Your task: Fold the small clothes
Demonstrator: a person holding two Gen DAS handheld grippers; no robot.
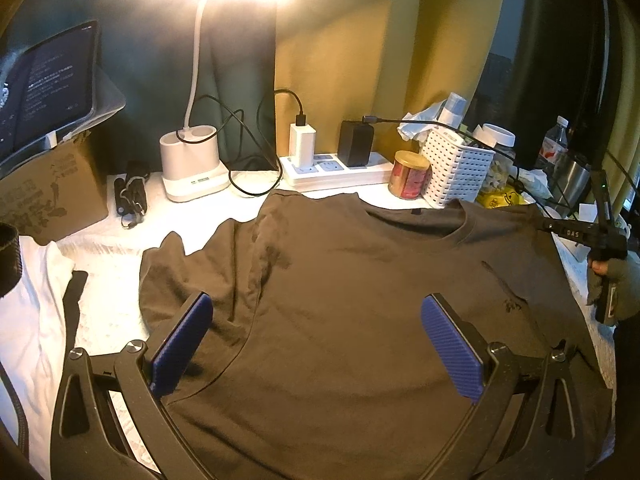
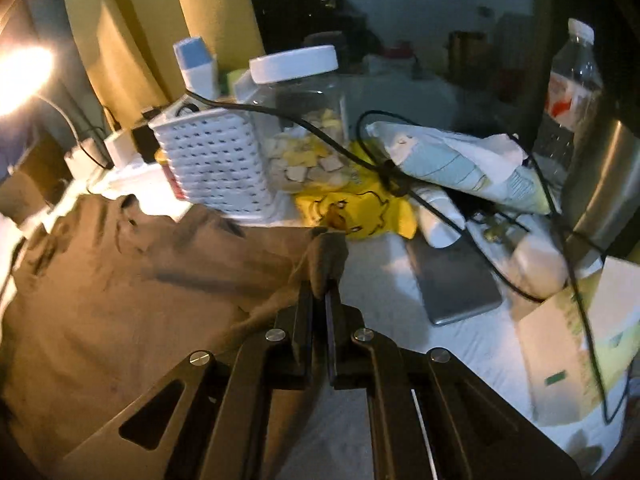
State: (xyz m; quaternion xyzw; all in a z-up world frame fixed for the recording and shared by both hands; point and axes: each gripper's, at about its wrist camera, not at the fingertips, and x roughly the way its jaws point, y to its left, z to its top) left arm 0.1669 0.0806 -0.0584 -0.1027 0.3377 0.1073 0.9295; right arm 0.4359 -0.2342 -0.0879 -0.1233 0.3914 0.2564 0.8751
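1. The right gripper (image 2: 320,292) has its fingers (image 2: 305,304) clenched on a bunched edge of the brown T-shirt (image 2: 120,300); a tuft of the cloth sticks up out of the narrow gap between them, lifted a little off the counter (image 2: 380,280).
2. From the left wrist view, this same gripper shows at the far right edge of the shirt, with a pinch of cloth hanging at it.
3. The left gripper (image 1: 316,340) has its fingers (image 1: 182,344) released and spread wide, their blue pads facing each other across the lower body of the shirt. Whether the tips touch the cloth cannot be told.
4. The T-shirt lies front-up and mostly flat on the white-covered counter, neckline (image 1: 416,220) away from the grippers and one sleeve (image 1: 180,276) rumpled out to the left.
5. Just beyond the right fingers lie a yellow cloth with a cartoon print (image 2: 356,208) and a grey tablet (image 2: 452,276), crossed by a black cable (image 2: 452,224).
6. Along the back of the counter, past the neckline, stand a white perforated basket (image 1: 456,168), a red tin (image 1: 410,174), a clear jar with a white lid (image 2: 304,120), a white power strip (image 1: 336,170) with two chargers plugged in, and the base of a lit desk lamp (image 1: 192,164).
7. A cardboard box (image 1: 48,192) sits at the far left, and a water bottle (image 2: 572,76) stands at the far right.
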